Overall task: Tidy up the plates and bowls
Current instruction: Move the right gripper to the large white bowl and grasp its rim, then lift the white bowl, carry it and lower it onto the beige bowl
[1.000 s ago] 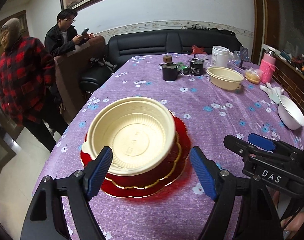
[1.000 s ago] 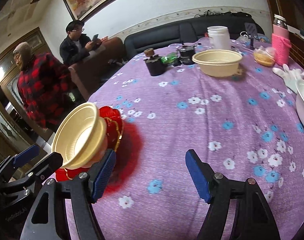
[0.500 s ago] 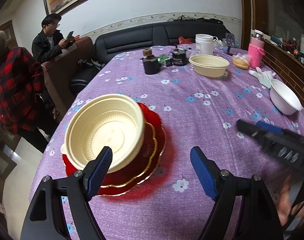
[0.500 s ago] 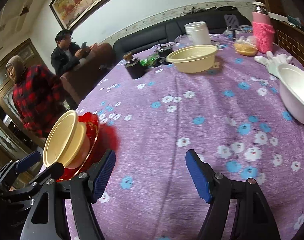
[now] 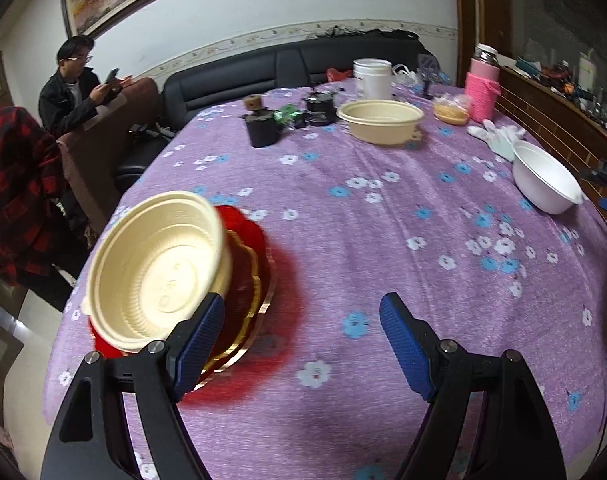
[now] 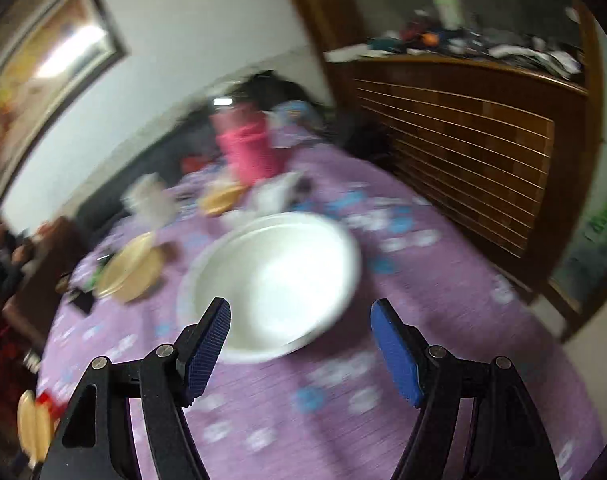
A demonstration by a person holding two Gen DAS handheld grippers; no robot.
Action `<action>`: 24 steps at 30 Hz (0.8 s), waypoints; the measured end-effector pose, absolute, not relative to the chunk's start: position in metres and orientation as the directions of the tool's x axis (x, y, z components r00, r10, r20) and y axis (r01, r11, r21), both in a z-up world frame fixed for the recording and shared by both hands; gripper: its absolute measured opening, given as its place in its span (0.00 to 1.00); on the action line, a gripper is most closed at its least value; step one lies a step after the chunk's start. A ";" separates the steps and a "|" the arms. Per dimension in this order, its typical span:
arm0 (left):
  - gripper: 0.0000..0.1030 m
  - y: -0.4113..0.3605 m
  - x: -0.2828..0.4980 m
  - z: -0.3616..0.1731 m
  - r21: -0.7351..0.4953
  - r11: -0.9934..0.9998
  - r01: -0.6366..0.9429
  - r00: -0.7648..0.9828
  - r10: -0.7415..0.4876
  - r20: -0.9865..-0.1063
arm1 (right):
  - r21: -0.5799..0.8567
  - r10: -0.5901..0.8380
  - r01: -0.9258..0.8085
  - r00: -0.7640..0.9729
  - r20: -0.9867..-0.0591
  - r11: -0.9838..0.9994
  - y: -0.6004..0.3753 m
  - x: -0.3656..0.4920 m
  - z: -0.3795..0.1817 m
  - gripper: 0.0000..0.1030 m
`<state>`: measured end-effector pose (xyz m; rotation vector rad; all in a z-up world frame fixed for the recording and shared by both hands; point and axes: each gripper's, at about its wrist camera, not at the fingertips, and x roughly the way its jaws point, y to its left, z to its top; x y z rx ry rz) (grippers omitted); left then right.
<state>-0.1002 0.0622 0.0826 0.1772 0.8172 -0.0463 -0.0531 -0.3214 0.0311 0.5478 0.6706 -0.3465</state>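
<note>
Now the left hand-held gripper (image 5: 302,342) hovers released over the desk (image 5: 383,248) with the cream bowl (image 5: 155,268) on red plates (image 5: 251,264) at nine o'clock, while the right hand-held gripper (image 6: 299,344) (blurred view) gapes before the white bowl (image 6: 271,284).

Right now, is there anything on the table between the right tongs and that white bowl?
Nothing: in the blurred right wrist view, only flowered purple tablecloth lies between the open right tongs and the white bowl.

Purple floral table (image 5: 383,240): red plates (image 5: 255,280), cream bowl (image 5: 383,122), white bowl (image 5: 547,184), pink bottle (image 5: 481,92).
</note>
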 end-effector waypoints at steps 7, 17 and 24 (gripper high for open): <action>0.77 0.052 -0.096 0.078 0.129 0.983 0.132 0.657 0.011 -0.754 | 0.447 -0.023 0.469 0.709 -0.705 0.762 -0.343 -0.011 -0.003 0.46; 0.77 0.048 -0.079 0.075 0.054 0.990 0.127 0.622 -0.037 -0.782 | 0.558 0.344 0.125 0.671 -0.656 0.820 -0.250 0.014 -0.001 0.26; 0.77 0.039 -0.061 0.069 -0.001 0.989 0.149 0.571 -0.087 -0.816 | 0.436 0.333 -0.016 0.671 -0.663 0.900 -0.197 0.011 0.000 0.28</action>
